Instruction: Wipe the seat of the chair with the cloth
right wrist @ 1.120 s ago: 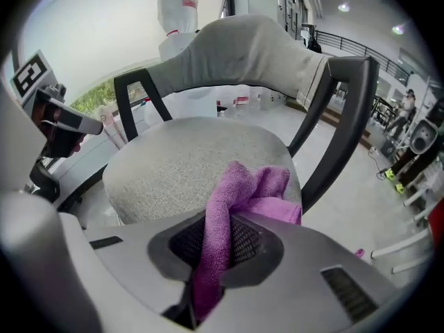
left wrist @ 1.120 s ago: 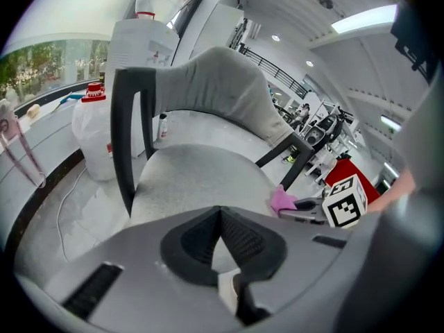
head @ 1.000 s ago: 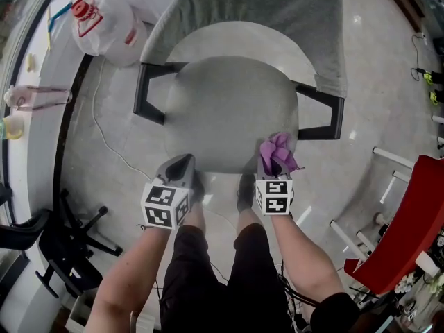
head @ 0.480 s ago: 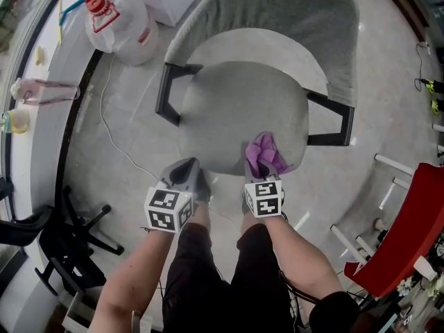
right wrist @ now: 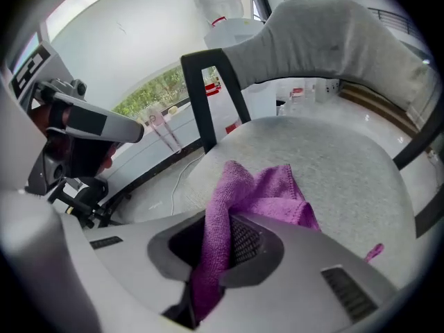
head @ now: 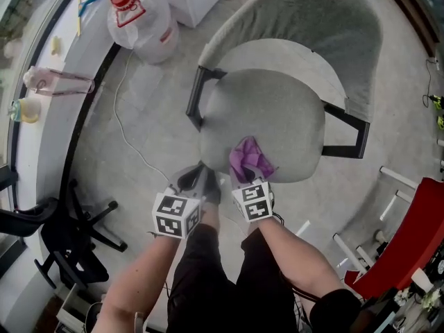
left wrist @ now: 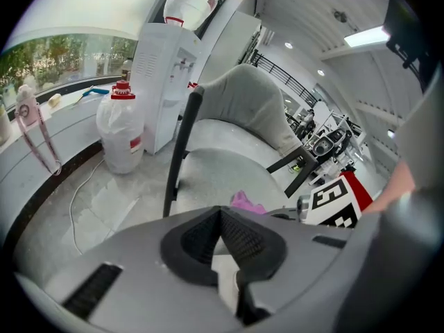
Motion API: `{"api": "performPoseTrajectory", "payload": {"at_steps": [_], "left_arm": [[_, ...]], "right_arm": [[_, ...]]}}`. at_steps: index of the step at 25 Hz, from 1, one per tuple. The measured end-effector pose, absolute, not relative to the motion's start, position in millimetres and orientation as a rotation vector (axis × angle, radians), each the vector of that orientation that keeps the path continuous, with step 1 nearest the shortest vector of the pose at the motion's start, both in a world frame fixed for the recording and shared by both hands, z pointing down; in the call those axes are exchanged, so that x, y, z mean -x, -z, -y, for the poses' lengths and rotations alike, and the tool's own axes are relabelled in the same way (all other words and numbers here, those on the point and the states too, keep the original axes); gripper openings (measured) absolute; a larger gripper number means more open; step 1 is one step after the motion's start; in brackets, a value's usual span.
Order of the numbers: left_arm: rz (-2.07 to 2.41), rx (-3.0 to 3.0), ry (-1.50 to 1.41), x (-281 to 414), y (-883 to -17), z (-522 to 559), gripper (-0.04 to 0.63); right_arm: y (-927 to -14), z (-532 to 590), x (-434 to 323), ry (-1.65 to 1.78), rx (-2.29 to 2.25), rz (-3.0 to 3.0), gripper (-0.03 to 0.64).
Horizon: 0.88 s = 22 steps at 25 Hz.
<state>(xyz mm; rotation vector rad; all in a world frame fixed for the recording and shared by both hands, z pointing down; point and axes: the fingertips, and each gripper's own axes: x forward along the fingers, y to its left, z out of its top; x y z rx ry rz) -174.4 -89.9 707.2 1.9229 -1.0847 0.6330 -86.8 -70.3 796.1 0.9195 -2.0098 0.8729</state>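
Note:
A grey upholstered chair stands ahead; its round seat (head: 267, 120) (right wrist: 333, 165) (left wrist: 222, 168) has a curved backrest (head: 326, 19) and black arm frames (head: 198, 96). My right gripper (head: 244, 168) (right wrist: 220, 245) is shut on a purple cloth (head: 248, 159) (right wrist: 260, 196), which hangs over the seat's near front edge. My left gripper (head: 198, 179) (left wrist: 222, 238) is shut with nothing in it, just left of the right one, off the seat's front-left edge. The cloth (left wrist: 246, 201) peeks past its jaws.
A large water jug (head: 142, 23) (left wrist: 119, 134) stands on the floor left of the chair by a white dispenser (left wrist: 163, 75). A white cable (head: 125, 134) runs along the floor. A black office chair base (head: 69, 234) is at left, a red chair (head: 409, 241) at right.
Both grippers and the cloth have shifted left relative to the seat, from its front-right edge toward its front-middle. The left gripper moved in close beside the right.

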Motion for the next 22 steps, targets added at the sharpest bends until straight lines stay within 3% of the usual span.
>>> {"api": "performPoseTrajectory", "payload": {"at_steps": [15, 22], "left_arm": [[1.113, -1.918, -0.627, 211, -700, 96, 0.005], [1.097, -1.921, -0.639, 214, -696, 97, 0.005]], "right_arm": [[-790, 74, 180, -0.926, -0.691, 2.122, 0.048], [-760, 92, 185, -0.999, -0.728, 2.212, 0.048]]}}
